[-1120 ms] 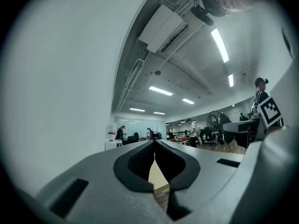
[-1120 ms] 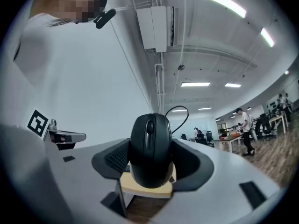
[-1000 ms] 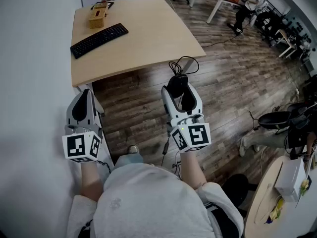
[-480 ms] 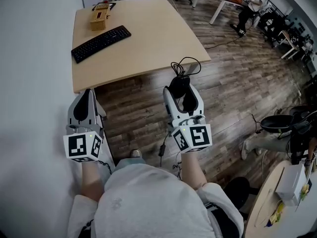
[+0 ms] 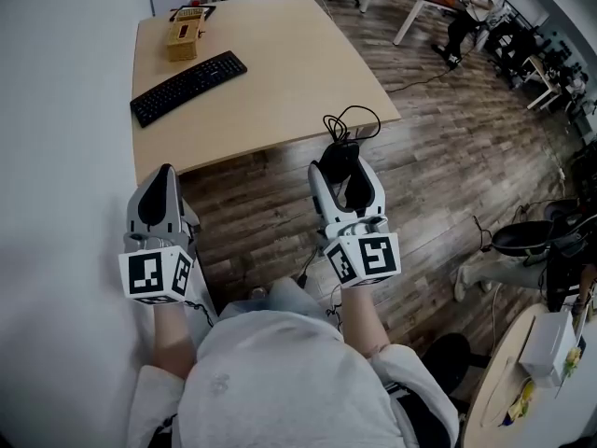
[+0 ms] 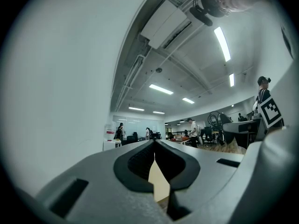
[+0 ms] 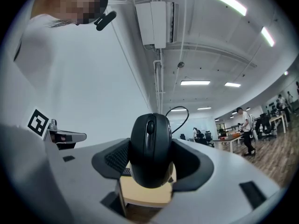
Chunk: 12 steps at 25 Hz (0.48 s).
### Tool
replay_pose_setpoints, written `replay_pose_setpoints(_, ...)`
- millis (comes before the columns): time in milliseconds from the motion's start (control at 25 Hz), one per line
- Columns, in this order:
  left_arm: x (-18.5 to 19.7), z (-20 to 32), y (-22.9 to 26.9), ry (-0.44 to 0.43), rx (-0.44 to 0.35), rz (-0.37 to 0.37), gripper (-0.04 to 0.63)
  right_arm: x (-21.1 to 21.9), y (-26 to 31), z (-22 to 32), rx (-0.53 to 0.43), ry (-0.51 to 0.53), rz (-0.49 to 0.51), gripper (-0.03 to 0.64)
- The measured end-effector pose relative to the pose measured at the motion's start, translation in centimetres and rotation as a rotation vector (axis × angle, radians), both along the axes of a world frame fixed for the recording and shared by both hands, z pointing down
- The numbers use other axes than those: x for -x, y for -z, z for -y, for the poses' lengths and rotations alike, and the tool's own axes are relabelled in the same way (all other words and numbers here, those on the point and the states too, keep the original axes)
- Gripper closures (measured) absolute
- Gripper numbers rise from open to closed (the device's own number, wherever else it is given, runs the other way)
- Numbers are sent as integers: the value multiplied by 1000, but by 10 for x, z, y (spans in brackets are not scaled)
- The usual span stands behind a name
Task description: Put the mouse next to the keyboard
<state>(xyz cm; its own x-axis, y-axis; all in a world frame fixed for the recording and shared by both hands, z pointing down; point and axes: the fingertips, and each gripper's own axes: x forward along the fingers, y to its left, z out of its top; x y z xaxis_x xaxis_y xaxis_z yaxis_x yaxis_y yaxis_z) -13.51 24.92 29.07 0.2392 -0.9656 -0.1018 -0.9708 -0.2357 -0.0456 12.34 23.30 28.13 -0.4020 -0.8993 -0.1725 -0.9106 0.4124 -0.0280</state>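
Black and corded, the mouse [image 7: 150,148] is pinched by its sides in the right tongs [image 5: 343,168], held in the air over the floor [image 5: 261,213], just short of the tabletop's [image 5: 289,73] near edge. The left tongs [image 6: 154,160] are pressed together on nothing. The pickup looks done; the carry and the set-down beside the keyboard [image 5: 188,75], well away at the tabletop's wall side, are not yet done.

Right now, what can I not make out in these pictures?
Keyboard: key print too small in the head view; in the right gripper view the mouse hides nearly all of it.
Box near the keyboard: too small to identify, head view.
Table: left gripper view, mostly blocked by the shut left claw.
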Motion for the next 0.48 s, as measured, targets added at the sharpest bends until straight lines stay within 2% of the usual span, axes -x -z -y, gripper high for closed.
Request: replay_pose_setpoints(480, 18, 65, -7, 28, 7, -13, 586, 12, -5, 73, -1, 6, 6, 365)
